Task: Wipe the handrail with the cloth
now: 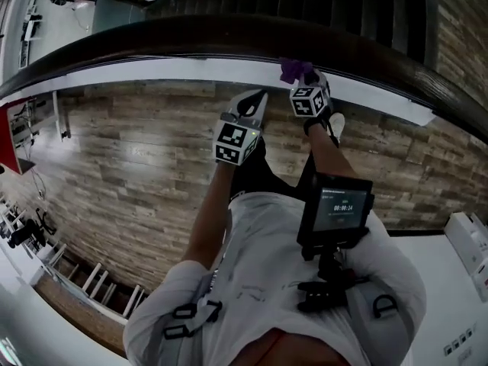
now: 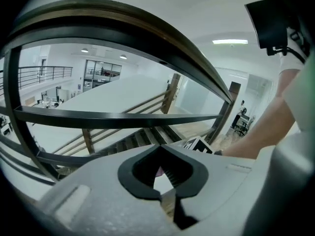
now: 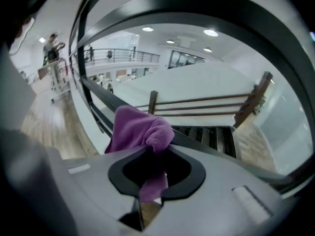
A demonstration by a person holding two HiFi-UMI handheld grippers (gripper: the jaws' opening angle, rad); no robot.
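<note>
Where the handrail (image 1: 191,36) sweeps in from the left of the head view as a dark curved band, a long bare stretch of it is seen above a white strip (image 1: 152,73) and the wooden floor (image 1: 122,181) on which the person stands. Next along, the left gripper (image 1: 257,99) (image 2: 160,149) is held just short of the rail. Its jaws are seen pressed together at the tips with nothing clamped, though a pinkish fleck in the hollow behind them is too small to be named.

Just to its right, the right gripper (image 1: 308,80) (image 3: 158,150) is brought up to the rail line. The cloth (image 1: 294,69) (image 3: 140,127), purple and bunched, is pinched between its jaws, with a fold hanging down through the hollow. In the right gripper view the bunch is seen in front of a thin dark bar (image 3: 93,96) while the rail arcs above it. Whether cloth and rail touch cannot be told.

The step in hand is judged to be the setting of the cloth on the rail, before any stroke. For the next move, the bunch would need to be pressed onto the rail and drawn along its curve. The pinch should be firm, so that the cloth is not lost over the edge toward the stairs (image 3: 211,137) beyond. Bare rail is open on both sides, but the left gripper stands close on one side, so a stroke to the right is judged the freer. The bars beneath the rail would have to be avoided.
</note>
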